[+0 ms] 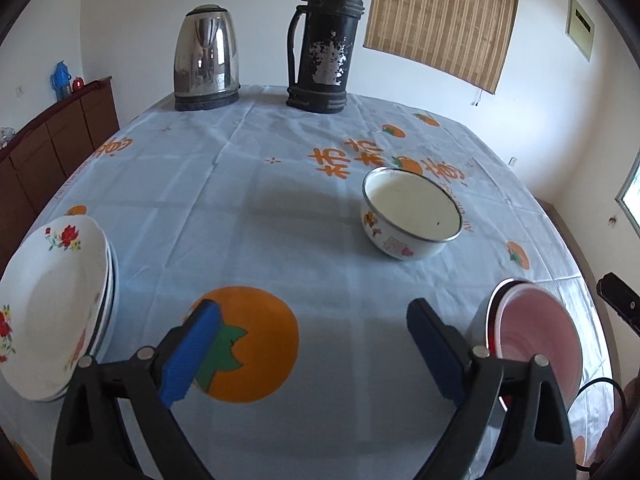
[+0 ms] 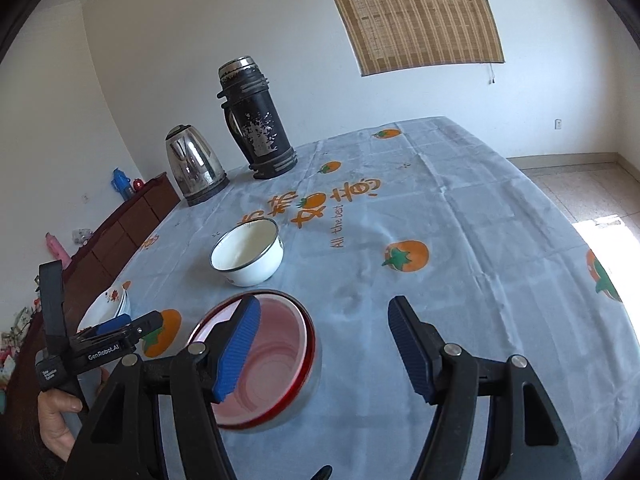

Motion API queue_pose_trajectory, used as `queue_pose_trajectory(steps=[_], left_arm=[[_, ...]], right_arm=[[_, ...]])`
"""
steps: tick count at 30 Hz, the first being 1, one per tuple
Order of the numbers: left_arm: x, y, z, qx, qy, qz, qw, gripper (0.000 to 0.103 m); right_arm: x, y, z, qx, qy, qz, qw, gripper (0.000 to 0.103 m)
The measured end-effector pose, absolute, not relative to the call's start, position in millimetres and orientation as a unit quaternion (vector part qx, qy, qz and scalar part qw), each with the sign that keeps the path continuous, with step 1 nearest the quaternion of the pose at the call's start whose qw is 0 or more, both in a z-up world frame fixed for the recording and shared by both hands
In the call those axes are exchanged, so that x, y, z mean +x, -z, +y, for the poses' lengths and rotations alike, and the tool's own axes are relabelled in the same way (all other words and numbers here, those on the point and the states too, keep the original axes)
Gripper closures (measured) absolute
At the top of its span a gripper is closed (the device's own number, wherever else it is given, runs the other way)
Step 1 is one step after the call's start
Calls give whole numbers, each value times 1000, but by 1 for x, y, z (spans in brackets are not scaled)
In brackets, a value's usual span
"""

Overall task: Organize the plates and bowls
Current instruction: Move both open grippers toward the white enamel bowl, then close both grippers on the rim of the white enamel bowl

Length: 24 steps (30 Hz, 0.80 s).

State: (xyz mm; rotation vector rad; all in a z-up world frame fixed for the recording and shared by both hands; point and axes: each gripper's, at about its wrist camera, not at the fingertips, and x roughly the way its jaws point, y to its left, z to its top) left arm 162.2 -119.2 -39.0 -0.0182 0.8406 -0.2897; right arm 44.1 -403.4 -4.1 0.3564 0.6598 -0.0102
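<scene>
Two grippers hung open and empty, the left gripper (image 1: 312,348) and right gripper (image 2: 324,350) alike. Nearest sat the red-rimmed pink bowl (image 2: 262,364); just beyond it, the white enamel bowl (image 2: 248,256), unstacked. Left of that, floral plates (image 1: 52,312) were already piled. Bowls remained, I'd say.

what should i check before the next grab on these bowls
1. Left tool open and empty: ok.
2. Right tool open and empty: ok.
3. Pink bowl upright, with its rim free of other dishes: ok.
4. White bowl empty and standing apart on the tablecloth: ok.
5. Plate stack sitting level and stable: cannot tell, it lies at the distorted edge of the view.
6. Kettle and flask far back, out of the way: ok.
</scene>
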Motion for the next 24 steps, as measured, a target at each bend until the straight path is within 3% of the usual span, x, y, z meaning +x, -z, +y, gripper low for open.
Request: queue_pose_trajectory(steps=[7, 9, 11, 19, 24], left_arm=[[206, 35, -140, -11, 148, 427, 892, 24], [219, 35, -145, -21, 154, 437, 886, 25], [229, 35, -151, -25, 161, 442, 882, 34], [263, 40, -169, -19, 158, 457, 875, 52], [278, 42, -177, -19, 153, 462, 873, 53]], right_arm=[[114, -4, -404, 181, -45, 374, 908, 35], [134, -3, -407, 192, -59, 393, 897, 39], [154, 0, -408, 202, -71, 414, 885, 41], [211, 18, -403, 213, -91, 475, 849, 47], [234, 24, -398, 203, -92, 502, 835, 52]])
